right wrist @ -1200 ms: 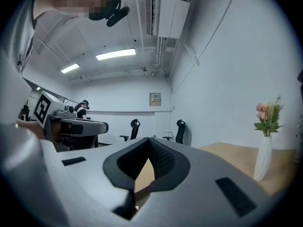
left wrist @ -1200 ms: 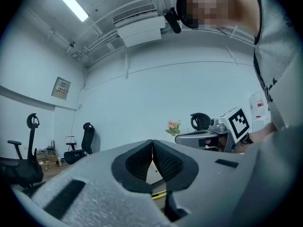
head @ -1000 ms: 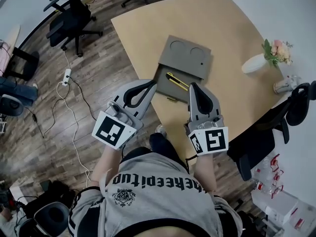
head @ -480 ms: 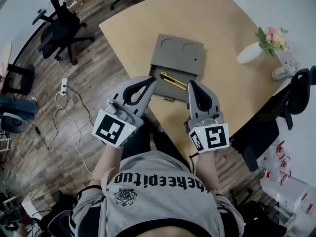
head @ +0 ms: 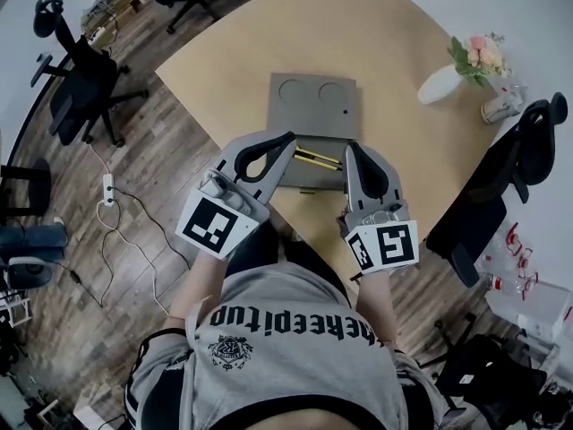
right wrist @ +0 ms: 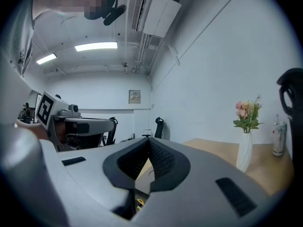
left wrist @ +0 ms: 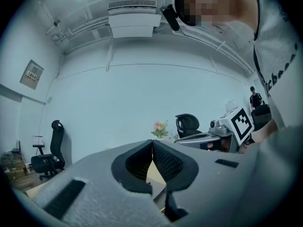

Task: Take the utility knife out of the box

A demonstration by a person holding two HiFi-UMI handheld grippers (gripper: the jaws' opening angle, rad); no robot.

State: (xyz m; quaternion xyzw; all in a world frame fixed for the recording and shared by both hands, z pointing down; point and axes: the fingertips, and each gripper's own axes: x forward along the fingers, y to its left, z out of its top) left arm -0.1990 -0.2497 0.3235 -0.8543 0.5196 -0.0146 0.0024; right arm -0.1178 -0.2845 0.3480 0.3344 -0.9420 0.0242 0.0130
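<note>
A grey box lies open on the tan table, its lid (head: 313, 104) folded back and its tray (head: 301, 172) nearest me. In the tray lies the yellow and black utility knife (head: 318, 159). My left gripper (head: 291, 139) is shut and empty, with its tips over the tray's left end beside the knife. To the knife's right, my right gripper (head: 351, 149) is also shut and empty, its tips at the tray's right end. In the left gripper view the jaws (left wrist: 152, 142) meet at their tips. The right gripper view shows its jaws (right wrist: 149, 139) closed too, with a bit of yellow knife (right wrist: 139, 203) beneath them.
A white vase with pink flowers (head: 443, 83) and a small bottle (head: 499, 106) stand at the table's far right. A black office chair (head: 501, 186) sits by the right edge, and more chairs (head: 85, 88) stand on the wood floor to the left. Cables (head: 116, 222) run across the floor.
Both grippers have moved forward to the box, so their tips now flank the knife at the tray. Both have stayed shut.
</note>
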